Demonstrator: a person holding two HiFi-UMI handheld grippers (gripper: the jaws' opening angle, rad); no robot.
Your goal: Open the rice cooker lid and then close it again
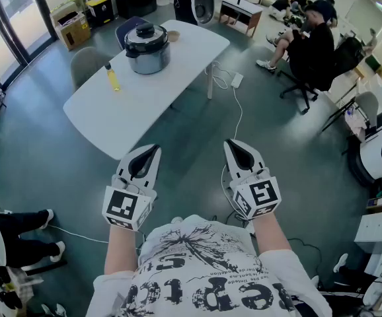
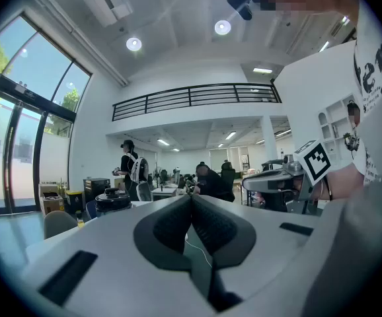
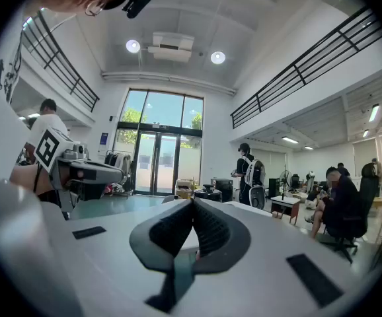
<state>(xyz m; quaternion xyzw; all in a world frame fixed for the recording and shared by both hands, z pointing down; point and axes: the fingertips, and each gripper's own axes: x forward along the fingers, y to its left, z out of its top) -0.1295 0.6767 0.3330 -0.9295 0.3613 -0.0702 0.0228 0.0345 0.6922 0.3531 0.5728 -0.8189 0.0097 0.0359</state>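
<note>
The rice cooker (image 1: 147,47), silver with a black lid and knob, stands with its lid down at the far end of a white table (image 1: 138,104). It is small and distant in the left gripper view (image 2: 113,200) and the right gripper view (image 3: 207,191). My left gripper (image 1: 152,152) and right gripper (image 1: 232,145) are held side by side in the air in front of my chest, well short of the table. Both point level toward it. In each gripper view the dark pads (image 2: 191,197) (image 3: 192,202) meet at the tips with nothing between them.
A yellow bottle (image 1: 113,78) lies on the table's left side, and a small bowl (image 1: 173,35) sits behind the cooker. Grey chairs (image 1: 86,63) flank the table. A white cable and adapter (image 1: 236,80) trail across the floor. A person sits at the right (image 1: 310,41).
</note>
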